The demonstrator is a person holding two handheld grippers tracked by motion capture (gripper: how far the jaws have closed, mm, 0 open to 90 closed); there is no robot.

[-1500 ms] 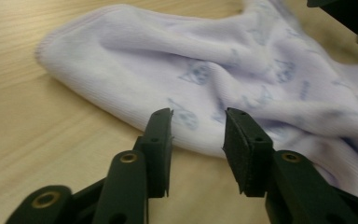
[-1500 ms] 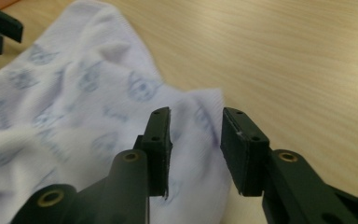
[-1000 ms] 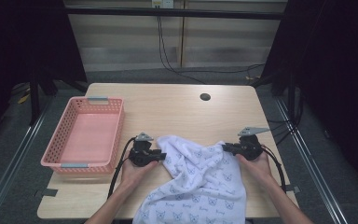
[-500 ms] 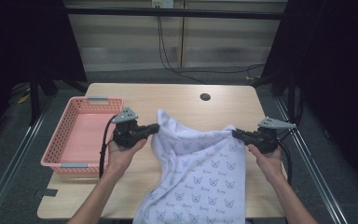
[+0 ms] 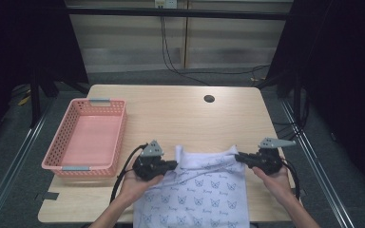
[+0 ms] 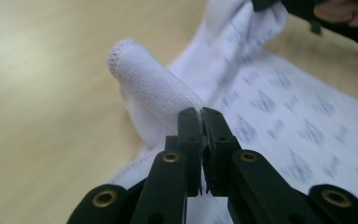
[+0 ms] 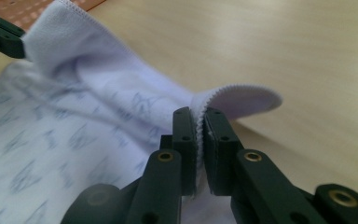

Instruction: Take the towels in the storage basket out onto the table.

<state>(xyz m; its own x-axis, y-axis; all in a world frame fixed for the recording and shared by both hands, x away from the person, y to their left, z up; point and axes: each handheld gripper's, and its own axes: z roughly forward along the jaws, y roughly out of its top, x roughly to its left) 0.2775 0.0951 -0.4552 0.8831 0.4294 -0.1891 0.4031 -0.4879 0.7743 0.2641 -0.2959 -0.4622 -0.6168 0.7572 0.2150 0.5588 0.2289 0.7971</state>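
Both tongs clamped on the white printed cloth: left tongs (image 5: 175,165) pinch its far-left corner, right tongs (image 5: 238,157) pinch the far-right corner. Cloth (image 5: 199,194) lies spread on the near part of the surface (image 5: 180,114), far edge stretched between the two, near end hanging off the front edge. Pink basket (image 5: 119,137) sits just left of the left tongs.

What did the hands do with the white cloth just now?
Both tongs, left and right, pulled the cloth back toward the person and laid it flatter, after stretching it wide and lifting it. Each stays clamped on a corner. The pink basket and the table stayed put.
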